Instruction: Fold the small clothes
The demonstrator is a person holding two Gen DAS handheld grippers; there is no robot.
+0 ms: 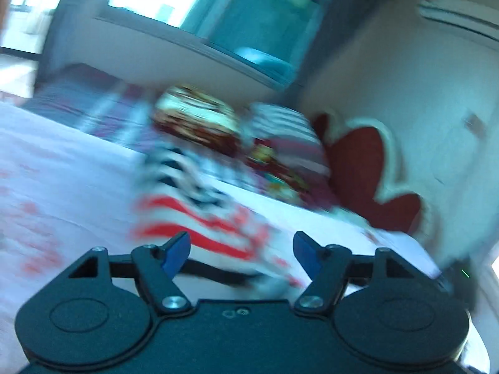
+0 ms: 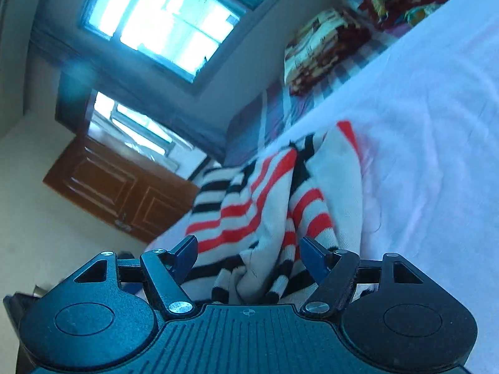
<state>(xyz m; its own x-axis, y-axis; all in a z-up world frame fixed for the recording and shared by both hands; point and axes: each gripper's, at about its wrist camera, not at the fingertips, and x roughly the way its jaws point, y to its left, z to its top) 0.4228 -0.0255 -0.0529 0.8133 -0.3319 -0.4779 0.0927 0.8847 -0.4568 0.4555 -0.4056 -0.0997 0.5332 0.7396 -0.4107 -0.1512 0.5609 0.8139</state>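
Observation:
A small white garment with red and black stripes (image 1: 199,215) lies crumpled on the white bed sheet (image 1: 62,171). The left wrist view is blurred by motion. My left gripper (image 1: 241,249) is open and empty, just short of the garment's near edge. In the right wrist view the same garment (image 2: 274,199) lies bunched in folds on the sheet (image 2: 430,124). My right gripper (image 2: 248,254) is open, its blue fingers standing on either side of the garment's near folds, holding nothing.
Patterned pillows and folded blankets (image 1: 199,121) lie at the head of the bed, beside a red heart-shaped cushion (image 1: 358,171) against the wall. A window (image 2: 162,21) and a brown wooden door (image 2: 118,187) show in the right wrist view.

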